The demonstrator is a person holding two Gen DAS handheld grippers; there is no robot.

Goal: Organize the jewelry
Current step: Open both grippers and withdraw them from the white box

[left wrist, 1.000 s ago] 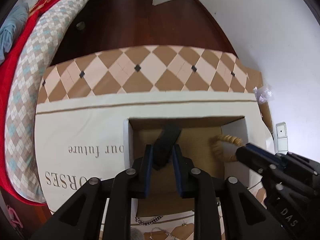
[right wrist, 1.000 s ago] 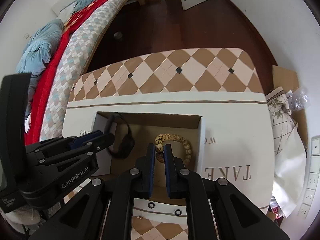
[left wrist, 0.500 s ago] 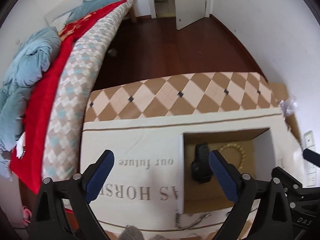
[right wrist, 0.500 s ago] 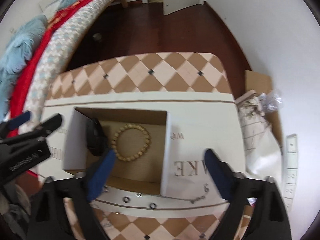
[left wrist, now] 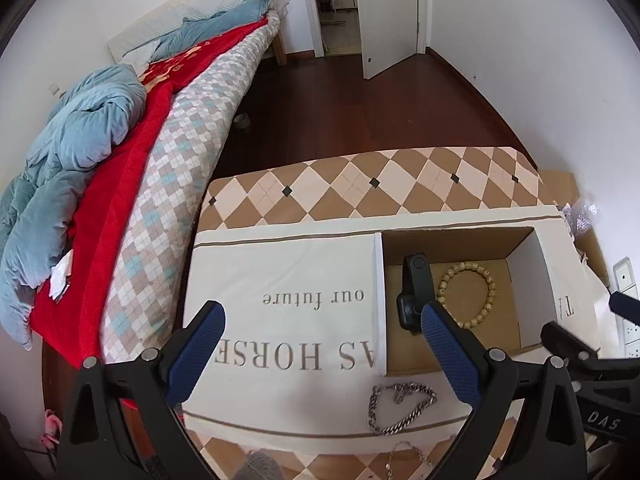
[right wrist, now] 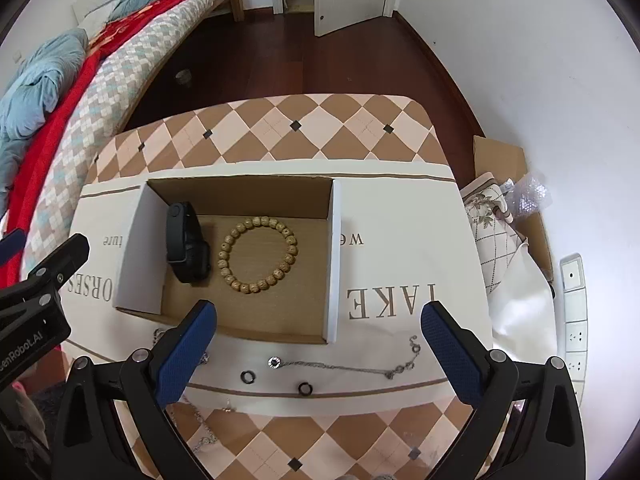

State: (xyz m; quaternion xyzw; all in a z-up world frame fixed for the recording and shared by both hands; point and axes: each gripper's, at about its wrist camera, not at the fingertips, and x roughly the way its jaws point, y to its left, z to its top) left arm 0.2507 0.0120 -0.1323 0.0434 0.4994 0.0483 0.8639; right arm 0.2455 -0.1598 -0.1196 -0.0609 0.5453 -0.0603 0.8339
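An open cardboard box (right wrist: 240, 194) sits on a white cloth and holds a black wristband (right wrist: 186, 248) and a wooden bead bracelet (right wrist: 258, 255); both also show in the left wrist view, the wristband (left wrist: 414, 294) and the bracelet (left wrist: 468, 296). My left gripper (left wrist: 320, 354) is open and empty, raised in front of the box's left side. My right gripper (right wrist: 318, 354) is open and empty above the box's near edge. A thick silver chain (left wrist: 400, 408), a thin chain bracelet (right wrist: 344, 366) and small rings (right wrist: 248, 377) lie on the cloth before the box.
The table (right wrist: 300, 120) has a diamond-pattern cover. A bed (left wrist: 120, 160) with red and blue bedding stands to the left. A cardboard sheet and bags (right wrist: 504, 208) lie to the right by the wall. Another thin chain (right wrist: 204, 432) lies at the near edge.
Both grippers have opened, let go of the wristband and the bead bracelet in the box, and pulled back and up. The two items now lie on the box floor.
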